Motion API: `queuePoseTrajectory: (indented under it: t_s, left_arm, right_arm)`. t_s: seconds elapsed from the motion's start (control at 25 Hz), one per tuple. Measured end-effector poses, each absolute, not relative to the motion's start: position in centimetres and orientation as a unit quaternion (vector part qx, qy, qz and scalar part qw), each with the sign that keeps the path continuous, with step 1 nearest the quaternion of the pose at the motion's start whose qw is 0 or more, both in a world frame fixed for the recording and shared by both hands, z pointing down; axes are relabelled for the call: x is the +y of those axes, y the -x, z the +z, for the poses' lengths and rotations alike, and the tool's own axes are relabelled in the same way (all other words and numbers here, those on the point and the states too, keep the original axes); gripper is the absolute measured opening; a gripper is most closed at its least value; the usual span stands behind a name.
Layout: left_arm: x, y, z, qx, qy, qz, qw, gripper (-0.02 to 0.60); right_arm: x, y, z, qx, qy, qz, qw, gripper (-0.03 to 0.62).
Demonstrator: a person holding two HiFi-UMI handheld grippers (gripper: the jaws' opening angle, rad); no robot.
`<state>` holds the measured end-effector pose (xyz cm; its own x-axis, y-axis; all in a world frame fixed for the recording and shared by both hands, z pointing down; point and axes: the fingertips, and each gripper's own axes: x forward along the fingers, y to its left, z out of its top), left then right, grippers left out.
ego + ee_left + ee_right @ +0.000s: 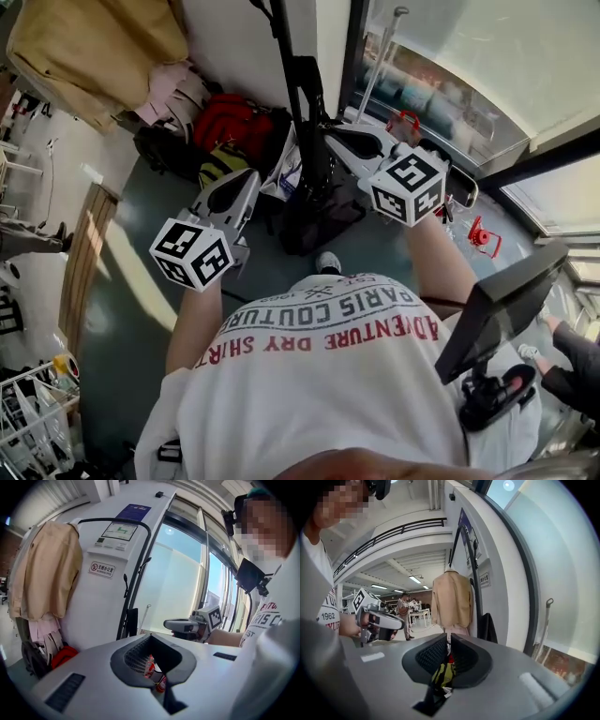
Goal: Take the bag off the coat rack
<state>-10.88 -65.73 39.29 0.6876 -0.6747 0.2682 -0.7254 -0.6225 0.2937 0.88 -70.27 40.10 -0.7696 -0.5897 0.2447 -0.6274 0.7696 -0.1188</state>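
Note:
A black coat rack pole (298, 89) stands against the white wall, straight ahead of me. A black bag (132, 622) hangs low on it; in the right gripper view the black bag (487, 627) shows beside the pole (475, 588). A beige coat (47, 569) hangs on the same rack. My left gripper (246, 180) is shut and empty, level with the rack's left side and short of it. My right gripper (330, 137) is shut too, holds nothing, and its tips point at the pole from the right. Each sees the other: right gripper (187, 626), left gripper (379, 618).
A red bag (230, 122), a yellow-black bag (220, 164) and dark bags lie on the floor left of the rack's foot. A window wall (450, 66) runs on the right, with red clamps (483, 234) on the floor. People and tables (404, 609) are far back.

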Motion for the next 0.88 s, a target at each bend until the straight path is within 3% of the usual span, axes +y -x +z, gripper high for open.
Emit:
queuePoseTrajectory:
  t_s: [0.24, 0.52, 0.88]
  left_arm:
    - [-67.9, 13.5, 40.7, -0.413, -0.884, 0.071, 0.206, 0.002]
    - [-70.0, 14.9, 41.6, -0.433, -0.872, 0.068, 0.219, 0.002]
    - [-72.7, 16.0, 42.3, -0.454, -0.857, 0.071, 0.231, 0.002]
  right_arm:
    - [-78.5, -0.8, 40.4, -0.917, -0.380, 0.079, 0.087, 0.028]
    - [-84.3, -0.2, 44.7, -0.907, -0.391, 0.101, 0.118, 0.109]
    - [-87.7, 2.0, 48.3, -0.910, -0.367, 0.131, 0.142, 0.117]
